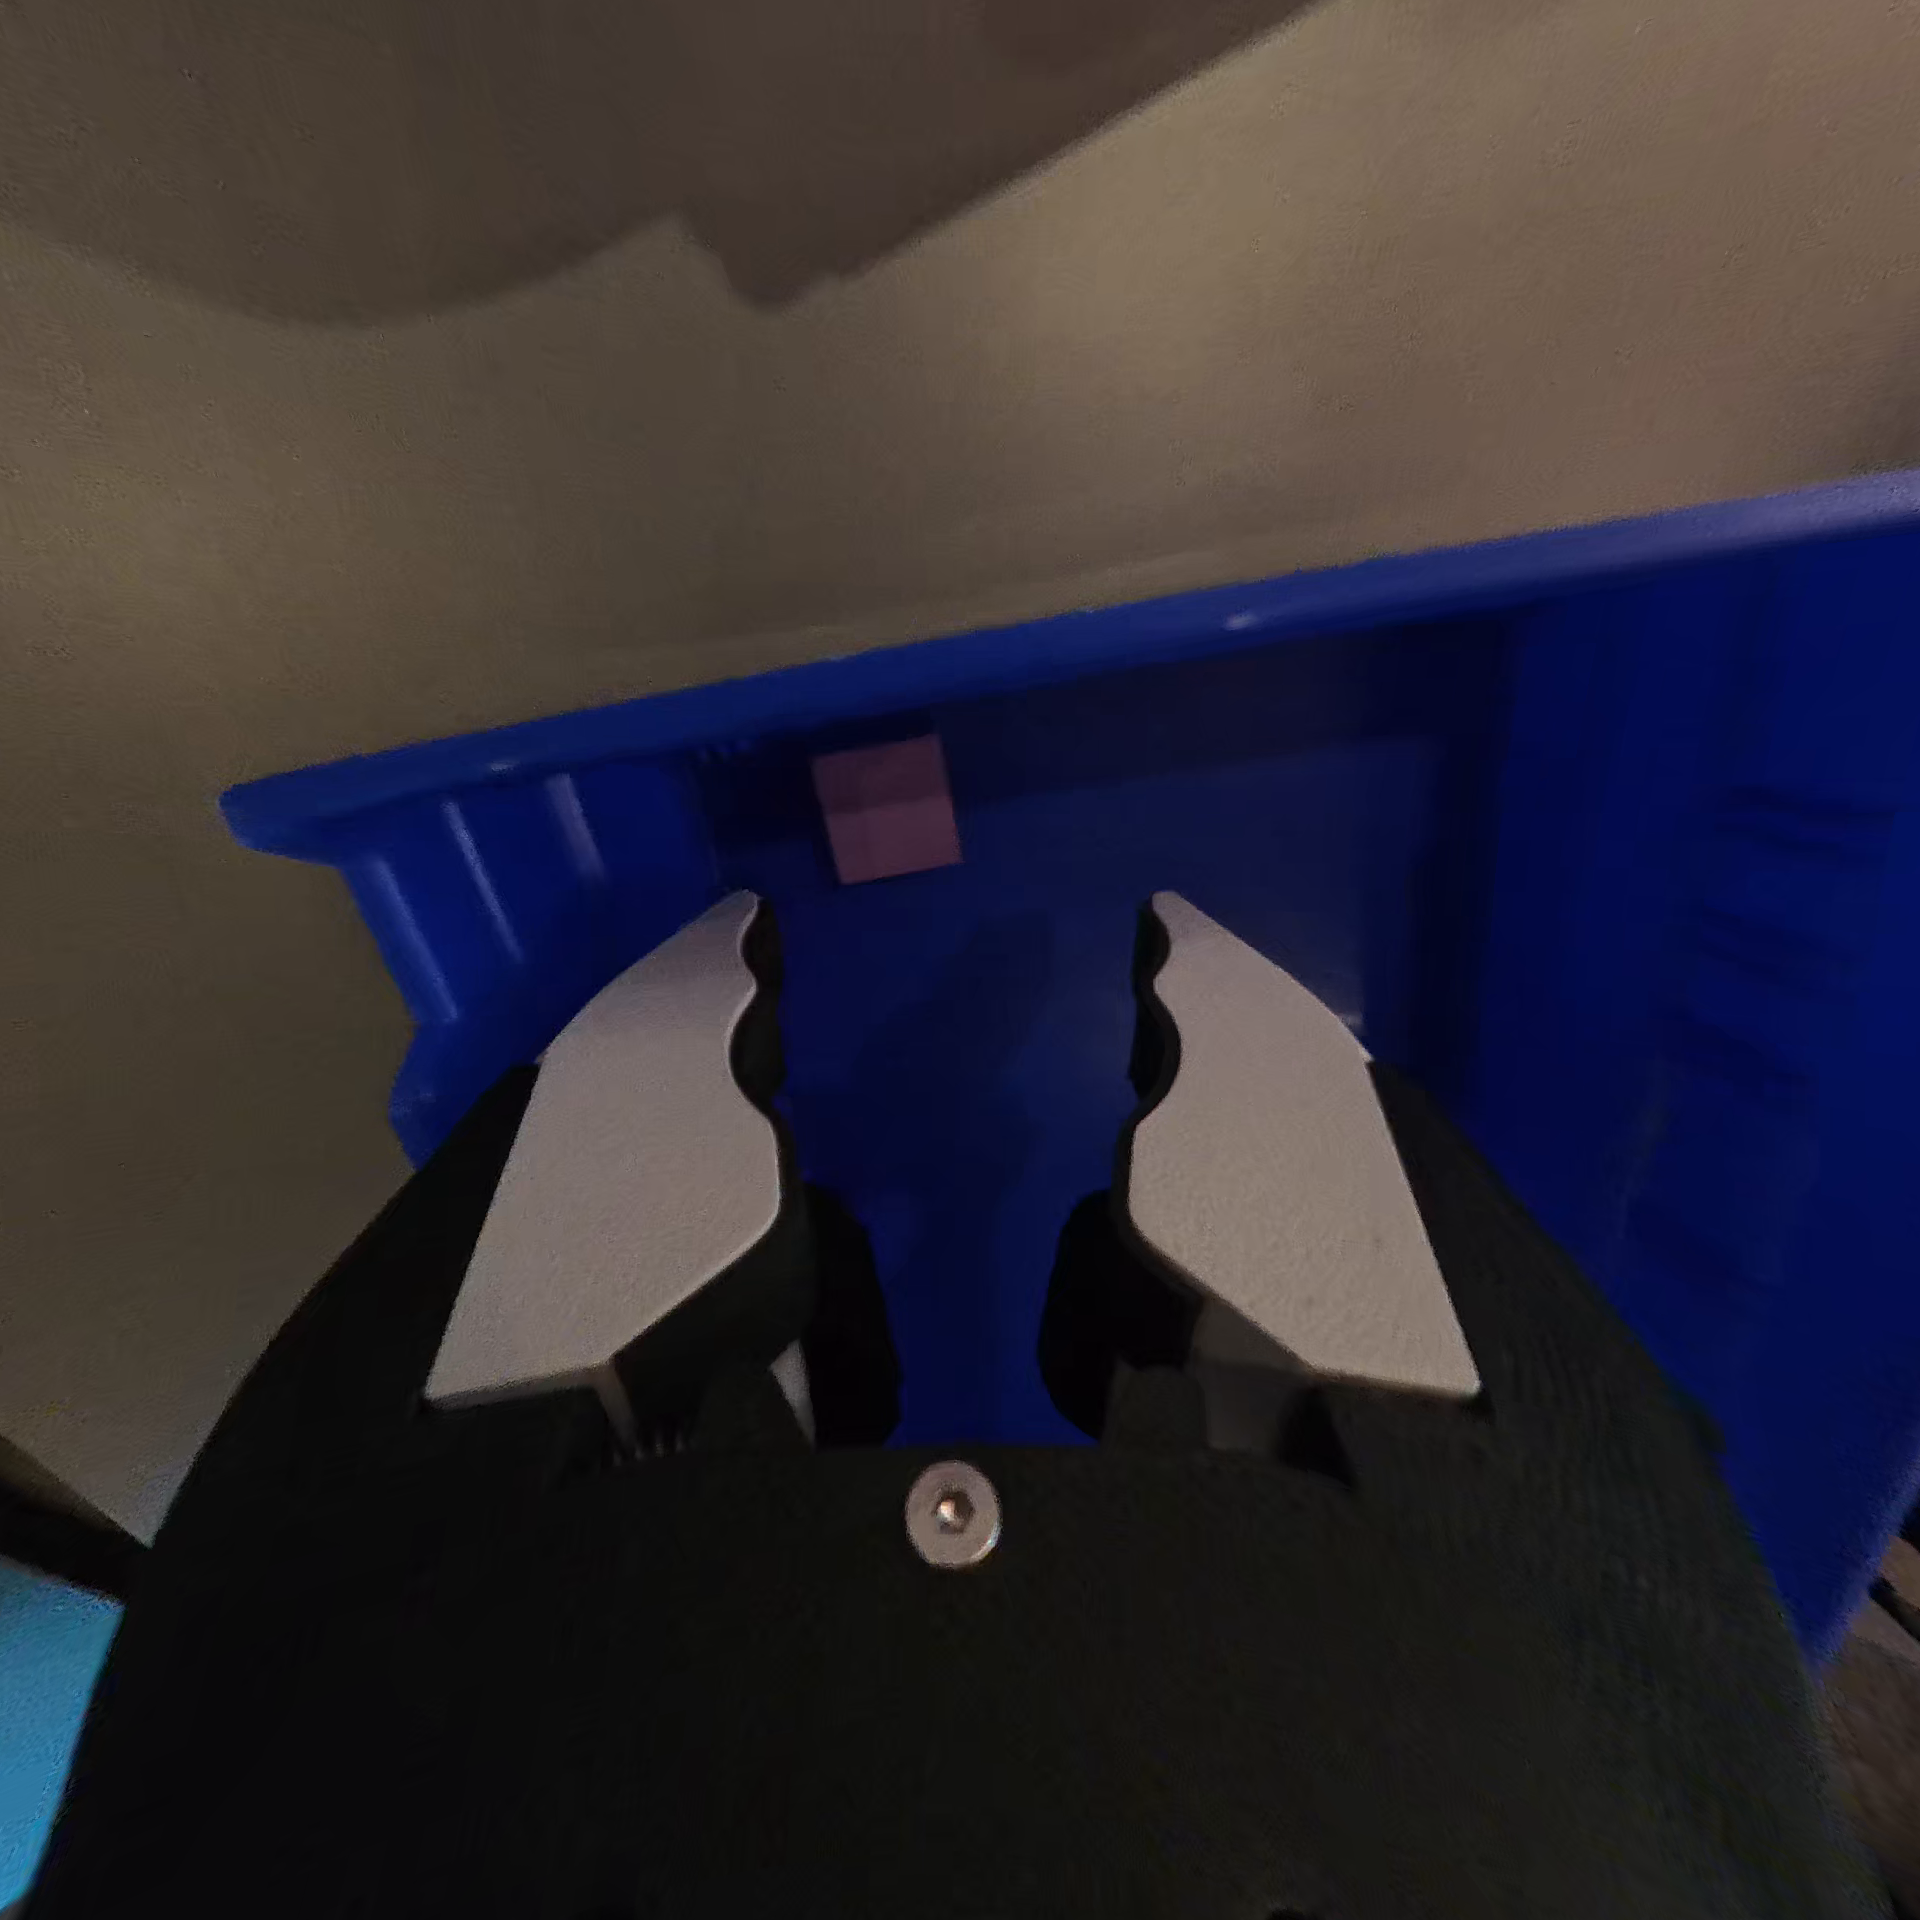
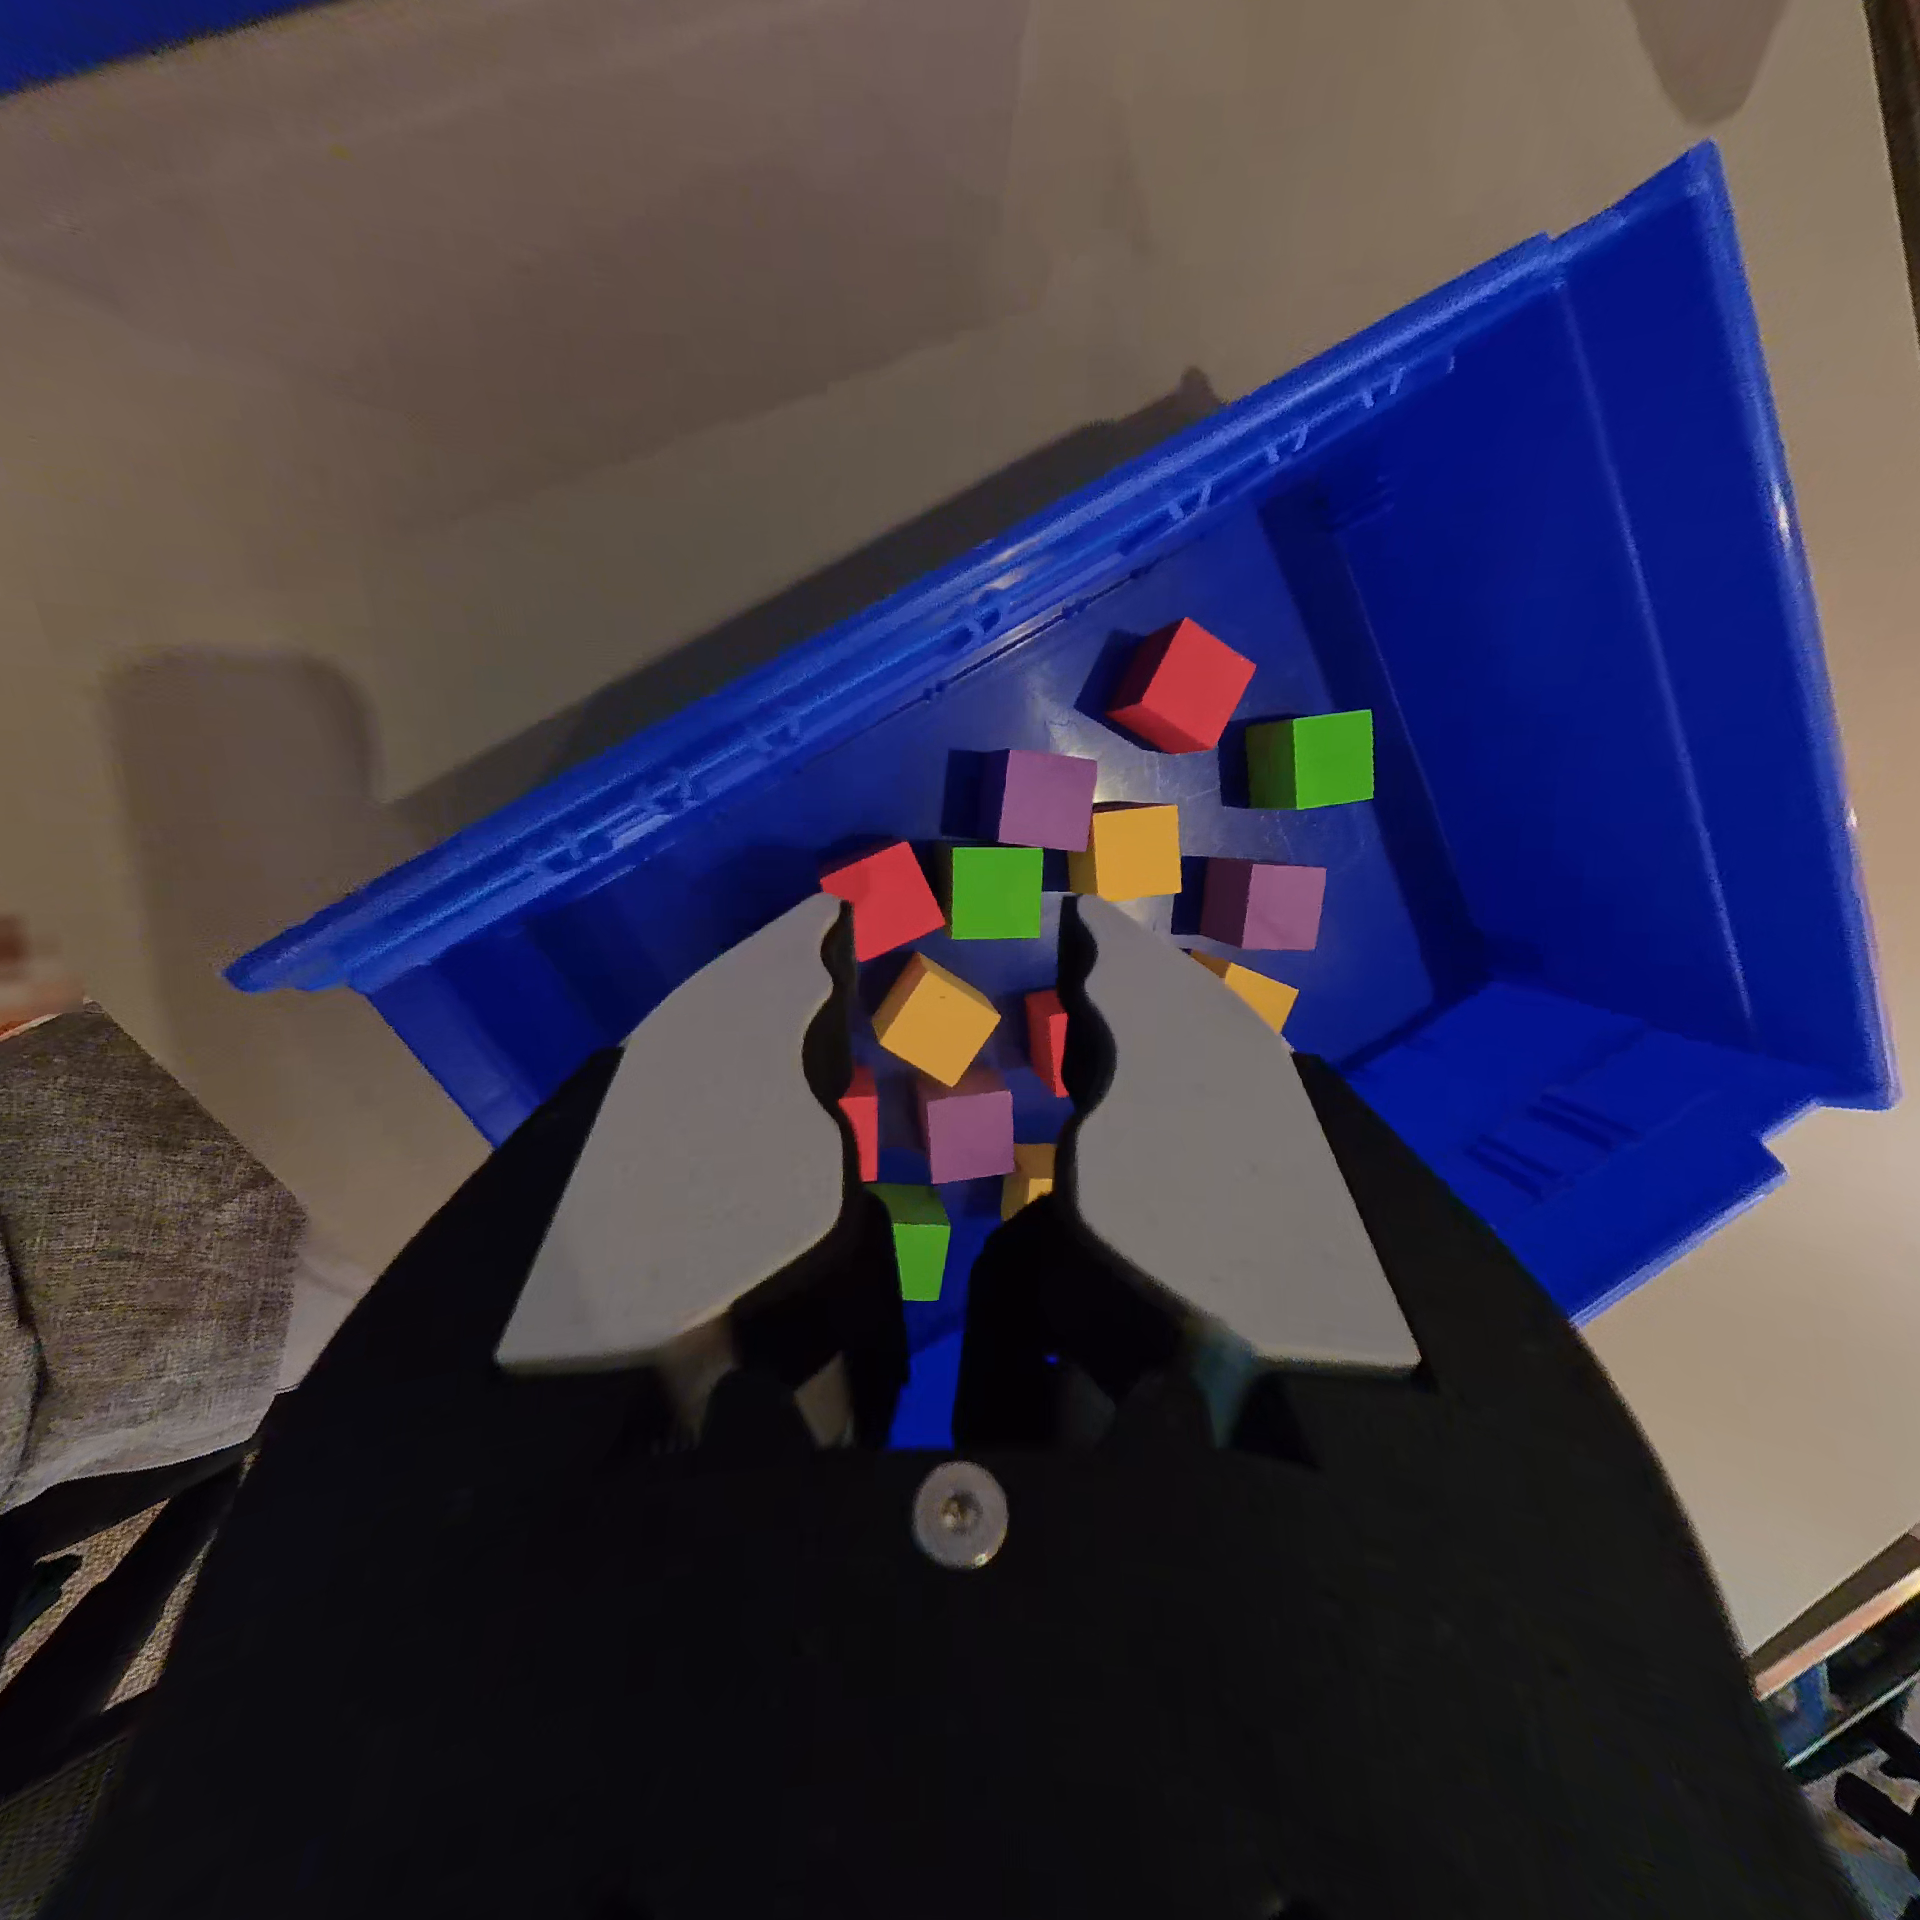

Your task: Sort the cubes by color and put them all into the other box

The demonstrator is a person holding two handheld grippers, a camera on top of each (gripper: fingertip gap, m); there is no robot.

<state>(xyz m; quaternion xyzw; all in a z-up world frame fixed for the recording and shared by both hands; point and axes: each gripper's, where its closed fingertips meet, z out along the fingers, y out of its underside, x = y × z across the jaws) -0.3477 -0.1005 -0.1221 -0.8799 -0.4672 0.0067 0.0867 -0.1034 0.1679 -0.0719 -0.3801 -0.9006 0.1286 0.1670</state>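
In the left wrist view my left gripper [image 1: 956,909] is open and empty, hovering over a blue plastic bin [image 1: 1039,665]. A single purple cube [image 1: 886,816] lies on the bin floor against the far wall, just beyond my left fingertip. In the right wrist view my right gripper [image 2: 958,909] is open and empty above a second blue bin [image 2: 1621,748] holding several cubes. A yellow cube [image 2: 935,1018] and a purple cube [image 2: 968,1135] show between the fingers. A green cube [image 2: 995,891] and a red cube [image 2: 885,896] lie just past the fingertips.
Both bins stand on a beige table [image 2: 520,416]. More cubes lie deeper in the right bin: red [image 2: 1182,684], green [image 2: 1311,758], purple [image 2: 1044,798], yellow [image 2: 1130,852]. A grey fabric seat [image 2: 114,1226] is at the left edge. Another blue bin's edge [image 2: 104,31] shows top left.
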